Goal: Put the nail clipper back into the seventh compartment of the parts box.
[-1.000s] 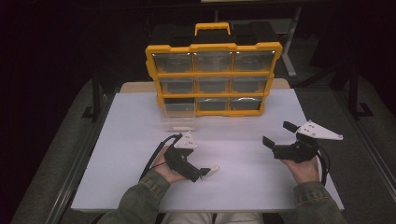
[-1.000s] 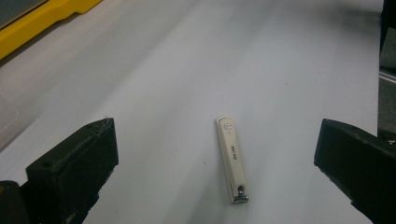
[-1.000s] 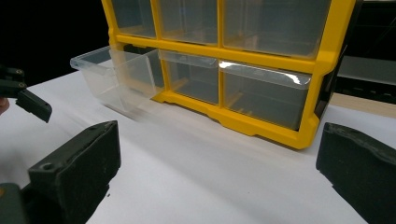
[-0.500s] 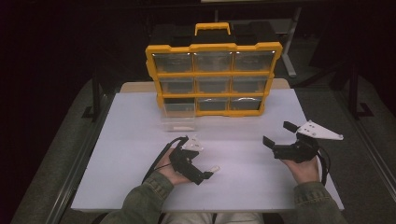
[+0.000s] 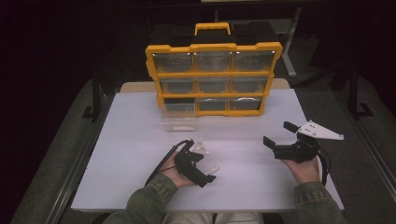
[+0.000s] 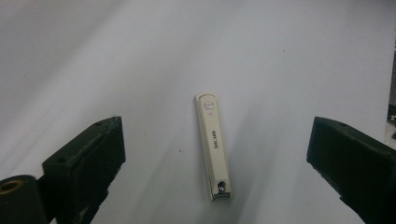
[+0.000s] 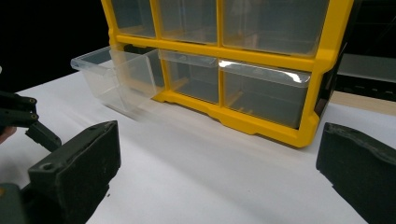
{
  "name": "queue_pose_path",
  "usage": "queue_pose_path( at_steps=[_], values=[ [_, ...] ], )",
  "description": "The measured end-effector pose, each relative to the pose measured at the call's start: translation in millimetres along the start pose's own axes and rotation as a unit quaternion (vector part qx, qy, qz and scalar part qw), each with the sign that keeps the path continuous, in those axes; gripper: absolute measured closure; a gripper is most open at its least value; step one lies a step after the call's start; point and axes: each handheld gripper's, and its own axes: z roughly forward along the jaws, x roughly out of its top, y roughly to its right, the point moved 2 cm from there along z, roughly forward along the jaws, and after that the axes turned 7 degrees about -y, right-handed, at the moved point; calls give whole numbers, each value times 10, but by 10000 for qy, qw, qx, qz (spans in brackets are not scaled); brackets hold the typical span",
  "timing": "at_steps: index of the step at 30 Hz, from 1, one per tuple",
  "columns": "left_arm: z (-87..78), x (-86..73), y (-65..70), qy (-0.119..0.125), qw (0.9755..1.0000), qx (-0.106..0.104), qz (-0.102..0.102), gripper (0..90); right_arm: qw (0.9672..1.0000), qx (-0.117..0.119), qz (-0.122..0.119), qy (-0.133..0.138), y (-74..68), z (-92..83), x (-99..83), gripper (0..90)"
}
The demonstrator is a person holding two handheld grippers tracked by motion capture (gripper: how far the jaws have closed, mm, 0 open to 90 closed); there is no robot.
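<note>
A cream nail clipper (image 6: 212, 147) lies flat on the white table (image 5: 135, 140), also seen beside the left hand in the high view (image 5: 213, 169). My left gripper (image 6: 217, 128) points down at it, jaws wide apart on either side and not touching it; they have just been closing slightly. From above, the left gripper (image 5: 204, 164) is at the table's front middle. My right gripper (image 5: 279, 133) hovers open at the front right with nothing between its jaws, and its own camera looks past the open right gripper (image 7: 219, 135) toward the organizer.
A yellow organizer (image 5: 215, 47) with clear drawers stands upright at the back of the table. Its bottom-left drawer (image 5: 177, 119) is pulled out onto the table, seen too as the clear drawer (image 7: 112, 74) in the right gripper view.
My left gripper has edged a little to the right, over the nail clipper. The right gripper has kept still.
</note>
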Motion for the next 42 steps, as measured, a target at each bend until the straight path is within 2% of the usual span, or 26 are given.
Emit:
queue_pose_path(
  at_steps=[13,16,23,31,37,42],
  values=[
    [51,7,21,-121,9998,-119,-116,333,10000,-26,-3,-38,2,-3,1,0],
    [72,5,21,-161,9996,-202,-133,360,10000,-45,-10,-28,2,-8,3,0],
    [99,2,25,-262,9995,-101,-144,440,10000,-54,-5,-26,3,-13,4,0],
    [114,-2,-1,-299,9990,-88,-329,519,9998,-195,-26,47,10,-44,17,0],
    [142,-4,5,-394,9987,-99,-309,541,9999,-171,-21,13,10,-38,13,0],
    [164,-8,1,-483,9984,-86,-297,619,9998,-175,-17,23,12,-40,14,0]
  ],
)
